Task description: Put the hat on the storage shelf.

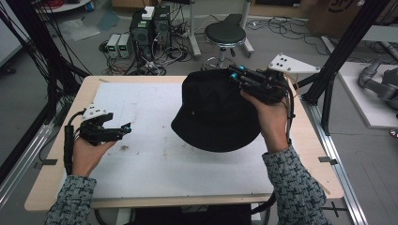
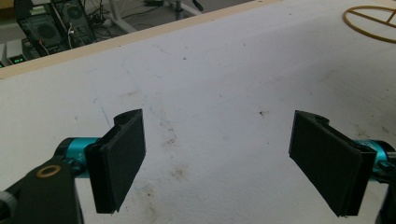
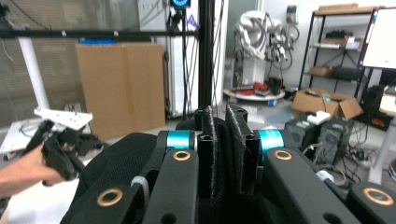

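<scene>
The right tool (image 1: 238,75) pinches the rim of a black hat (image 1: 213,110) – its jaws closed tight on the fabric – and holds it above the white table (image 1: 155,164), right of centre. The left tool (image 1: 126,129) hovers low at the left edge, jaws wide and empty. A gold ring stand (image 2: 373,23) rests on the table; a black stool (image 1: 225,33) stands beyond the far edge

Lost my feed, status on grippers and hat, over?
Right hand-held gripper shut on black hat's brim, hat off table. Left hand-held gripper open, empty. Nothing in the way.
</scene>
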Tool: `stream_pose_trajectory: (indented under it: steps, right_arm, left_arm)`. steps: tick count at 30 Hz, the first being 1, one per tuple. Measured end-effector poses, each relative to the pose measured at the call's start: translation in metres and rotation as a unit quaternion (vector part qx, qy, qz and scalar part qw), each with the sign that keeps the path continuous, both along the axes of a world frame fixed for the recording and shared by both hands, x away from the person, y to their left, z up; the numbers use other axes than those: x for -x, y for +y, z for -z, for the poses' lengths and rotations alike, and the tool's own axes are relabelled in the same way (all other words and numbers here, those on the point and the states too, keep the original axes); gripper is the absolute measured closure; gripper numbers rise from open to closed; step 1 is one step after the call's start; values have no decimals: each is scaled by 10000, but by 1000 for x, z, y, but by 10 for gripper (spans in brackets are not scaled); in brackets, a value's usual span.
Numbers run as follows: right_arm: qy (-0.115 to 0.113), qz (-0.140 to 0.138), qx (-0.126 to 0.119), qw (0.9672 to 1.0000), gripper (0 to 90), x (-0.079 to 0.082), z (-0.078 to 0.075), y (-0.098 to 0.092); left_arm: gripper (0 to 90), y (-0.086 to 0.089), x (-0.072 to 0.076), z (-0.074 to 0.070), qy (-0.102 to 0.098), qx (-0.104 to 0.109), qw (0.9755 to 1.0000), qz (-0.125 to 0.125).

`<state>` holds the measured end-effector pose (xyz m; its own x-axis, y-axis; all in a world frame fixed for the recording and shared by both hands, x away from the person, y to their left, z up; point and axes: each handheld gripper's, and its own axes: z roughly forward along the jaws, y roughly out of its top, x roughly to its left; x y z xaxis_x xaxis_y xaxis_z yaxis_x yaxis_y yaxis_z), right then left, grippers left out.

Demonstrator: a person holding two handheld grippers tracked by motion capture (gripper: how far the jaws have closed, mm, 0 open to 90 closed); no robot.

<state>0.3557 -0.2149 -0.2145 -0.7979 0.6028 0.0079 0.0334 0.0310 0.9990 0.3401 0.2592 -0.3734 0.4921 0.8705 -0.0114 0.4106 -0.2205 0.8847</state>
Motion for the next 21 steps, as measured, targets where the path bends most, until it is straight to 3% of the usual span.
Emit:
stream_pose_trajectory:
  steps: [12,21]
  right_arm:
    - [-247,339,-527,9977,834,-10,-5,-24]
    - [-243,588,-639,9959,833,-13,-6,-41]
  left_arm:
    - [190,-1,-1,1,18,-15,10000,13]
    - [190,-1,0,1,29,-34,10000,8]
